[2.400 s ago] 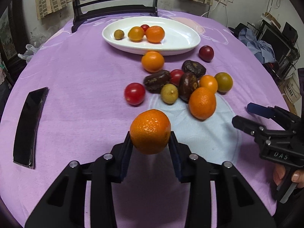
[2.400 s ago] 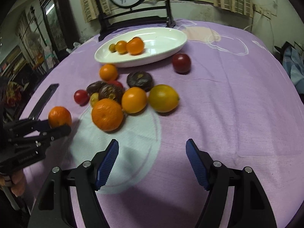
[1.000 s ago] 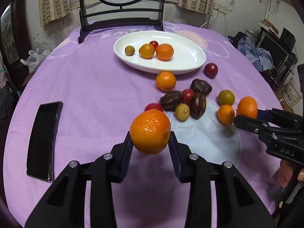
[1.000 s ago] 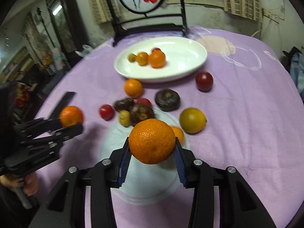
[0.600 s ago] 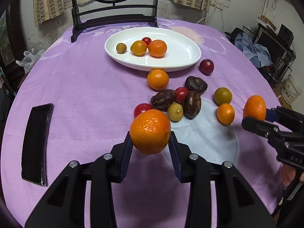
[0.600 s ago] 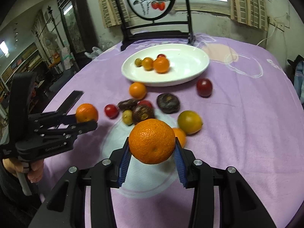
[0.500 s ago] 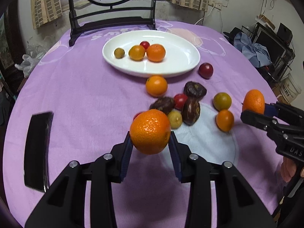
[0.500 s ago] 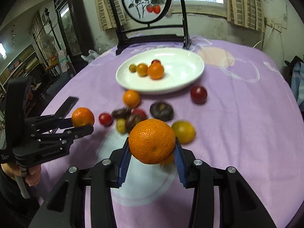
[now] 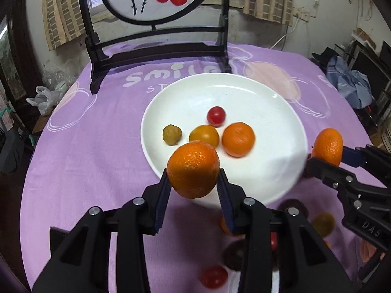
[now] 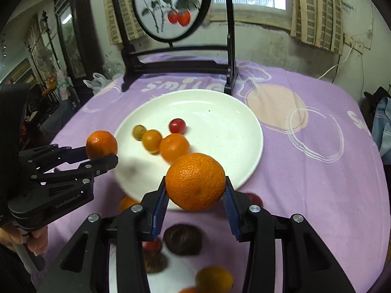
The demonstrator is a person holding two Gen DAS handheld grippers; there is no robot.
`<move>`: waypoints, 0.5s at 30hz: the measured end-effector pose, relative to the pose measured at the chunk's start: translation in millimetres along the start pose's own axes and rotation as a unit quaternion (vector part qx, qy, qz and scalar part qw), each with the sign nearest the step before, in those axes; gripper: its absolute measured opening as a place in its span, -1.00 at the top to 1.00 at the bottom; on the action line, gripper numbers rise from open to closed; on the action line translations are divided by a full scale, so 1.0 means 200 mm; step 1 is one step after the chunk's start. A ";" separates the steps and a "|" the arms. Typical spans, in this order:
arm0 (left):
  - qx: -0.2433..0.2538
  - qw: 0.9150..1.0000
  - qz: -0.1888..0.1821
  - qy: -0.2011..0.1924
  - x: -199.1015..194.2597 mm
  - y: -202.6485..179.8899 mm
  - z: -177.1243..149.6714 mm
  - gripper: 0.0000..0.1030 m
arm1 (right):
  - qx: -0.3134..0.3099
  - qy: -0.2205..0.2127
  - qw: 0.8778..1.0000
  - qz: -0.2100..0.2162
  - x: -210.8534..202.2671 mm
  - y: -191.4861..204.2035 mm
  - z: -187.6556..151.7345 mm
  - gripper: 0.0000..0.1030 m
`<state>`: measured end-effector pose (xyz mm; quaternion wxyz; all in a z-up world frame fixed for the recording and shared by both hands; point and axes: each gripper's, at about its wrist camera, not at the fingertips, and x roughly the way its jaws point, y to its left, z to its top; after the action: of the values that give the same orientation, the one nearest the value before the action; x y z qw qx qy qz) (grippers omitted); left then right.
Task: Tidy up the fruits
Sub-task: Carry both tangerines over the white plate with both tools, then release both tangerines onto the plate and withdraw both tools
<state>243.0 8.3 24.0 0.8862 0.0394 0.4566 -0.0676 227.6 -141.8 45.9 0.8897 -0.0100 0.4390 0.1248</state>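
Fruits are split between a white plate [image 9: 288, 112] and the purple tablecloth [image 9: 92, 146] in front of it, and we carry two more in the air. Our left gripper [image 9: 193, 185] is clenched on an orange [image 9: 193, 168], its blue-lined pads [image 9: 163, 193] pressing both sides of the fruit, which hangs over the near rim of the plate in the left wrist view. Our right gripper [image 10: 195, 195] grasps a second, larger orange [image 10: 195, 180] in the same way, also above the near edge of the plate. Each gripper shows in the other's camera: from the left wrist, the right one reaches in from the right edge with its orange just beside the plate's right rim; from the right wrist, the left one comes in from the left, with a hand [image 10: 34, 241] under it.

On the plate we see four pieces grouped toward its left half: a small red tomato [image 9: 216, 116] farthest back, a dull green-brown round fruit [image 9: 172, 134] at the left, a yellow-orange fruit [image 9: 204, 135] in the middle, and a mandarin [image 9: 238, 139] at the right, the last two nearly touching.

Off the plate, close to us and partly hidden by our gripper arms, lie more pieces on the cloth: a red tomato [image 9: 214, 277], dark brown wrinkled fruits [image 10: 182, 239], a yellowish fruit [image 9: 322, 223], all blurred. Behind the plate stands a dark wooden frame [image 9: 156, 46] holding a round painted panel.
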 end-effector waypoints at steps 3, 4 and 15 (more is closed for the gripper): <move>-0.002 1.000 0.008 0.010 0.09 0.01 0.03 0.28 | 0.000 0.018 1.000 -0.004 0.11 -0.01 0.02 0.15; -0.003 1.000 0.008 0.013 0.10 0.01 0.04 0.28 | 0.001 0.022 1.000 -0.003 0.13 -0.01 0.02 0.15; -0.004 0.999 0.035 -0.013 0.08 0.03 0.06 -0.69 | -0.003 0.015 1.000 -0.019 0.12 -0.02 0.00 -0.21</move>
<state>263.8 10.6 17.7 0.8942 0.0512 0.4434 -0.0353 243.1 -140.7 27.5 0.8854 -0.0230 0.4513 0.1089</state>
